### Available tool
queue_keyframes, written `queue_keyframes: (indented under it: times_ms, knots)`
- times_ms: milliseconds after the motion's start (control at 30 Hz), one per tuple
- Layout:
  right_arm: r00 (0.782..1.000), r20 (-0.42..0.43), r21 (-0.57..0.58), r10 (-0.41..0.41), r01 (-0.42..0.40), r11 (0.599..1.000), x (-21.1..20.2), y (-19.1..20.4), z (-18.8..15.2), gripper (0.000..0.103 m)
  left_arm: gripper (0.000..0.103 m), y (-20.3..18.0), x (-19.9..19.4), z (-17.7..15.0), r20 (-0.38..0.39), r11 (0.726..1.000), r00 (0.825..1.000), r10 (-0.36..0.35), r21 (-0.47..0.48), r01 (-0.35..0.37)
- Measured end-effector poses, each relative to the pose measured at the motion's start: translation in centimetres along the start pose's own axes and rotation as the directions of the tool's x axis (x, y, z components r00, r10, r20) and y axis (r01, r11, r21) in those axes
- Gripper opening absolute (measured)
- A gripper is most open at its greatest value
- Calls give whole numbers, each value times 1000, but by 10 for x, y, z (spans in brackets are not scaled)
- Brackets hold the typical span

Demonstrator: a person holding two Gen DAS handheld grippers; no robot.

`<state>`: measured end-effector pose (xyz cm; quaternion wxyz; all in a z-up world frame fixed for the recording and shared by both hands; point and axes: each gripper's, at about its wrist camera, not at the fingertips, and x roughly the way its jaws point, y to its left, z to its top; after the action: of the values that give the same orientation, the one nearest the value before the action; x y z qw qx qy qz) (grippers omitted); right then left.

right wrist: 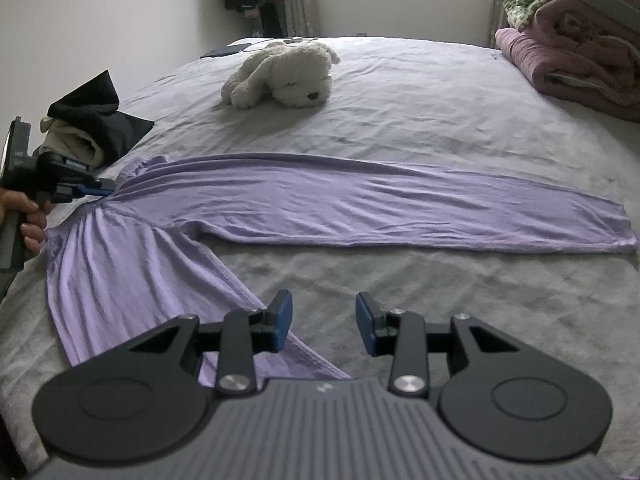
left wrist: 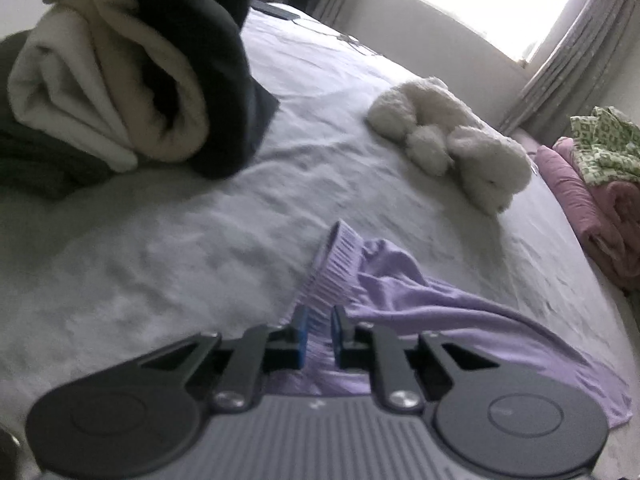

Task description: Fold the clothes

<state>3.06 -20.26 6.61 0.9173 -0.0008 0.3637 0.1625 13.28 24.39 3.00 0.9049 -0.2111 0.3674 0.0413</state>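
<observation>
The left gripper (left wrist: 319,334) is clamped on the ribbed waistband (left wrist: 334,270) of the lilac trousers (right wrist: 320,200), its blue pads pinching the gathered elastic at the garment's left end; a hand (right wrist: 30,216) holds it there. The right gripper (right wrist: 324,322) hangs with its jaws apart and nothing between them, just above the near leg (right wrist: 120,280), which angles down toward the near edge of the bed (right wrist: 440,300). The far leg (right wrist: 400,208) lies stretched out to the right.

The cloth looks thin, light and limp. It should drape and wrinkle readily, and slide easily over the sheet. The waistband is the firmest part, so it suits a pinch; the hem of the near leg looks a sensible second hold for laying that leg over the far one. A plush dog (right wrist: 280,76) and a pile of folded clothes (right wrist: 84,136) sit farther back, well apart from the trousers.
</observation>
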Motion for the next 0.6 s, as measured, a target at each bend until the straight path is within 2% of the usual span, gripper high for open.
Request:
queue_keyframes:
  times_ms: [133,233,333,400,467,533,600]
  knots:
    - [1000,6,-8,-2,2,1000,-1,1,1,39,14,3,-6,3,12,1000,1000,2,-3,-2]
    - [1000,13,-14,-7,7,1000,-3,1,1,39,14,6,-16,6,37,999,999,-20,-26,21]
    - [1000,14,-13,-12,12,1000,-2,0,1,39,15,-1,-22,4,41,998,997,-63,4,62]
    - [1000,9,-15,-12,12,1000,-1,1,0,39,18,-7,-20,1,16,995,995,-95,34,94]
    - [1000,7,-20,-12,12,1000,0,1,0,39,29,-14,-14,-4,-33,992,995,-98,74,101]
    - [1000,6,-23,-12,12,1000,0,3,0,39,27,-21,-4,-9,-88,989,995,-50,132,61]
    - [1000,5,-25,-12,12,1000,0,2,0,39,26,-22,0,-11,-99,987,994,-40,148,54]
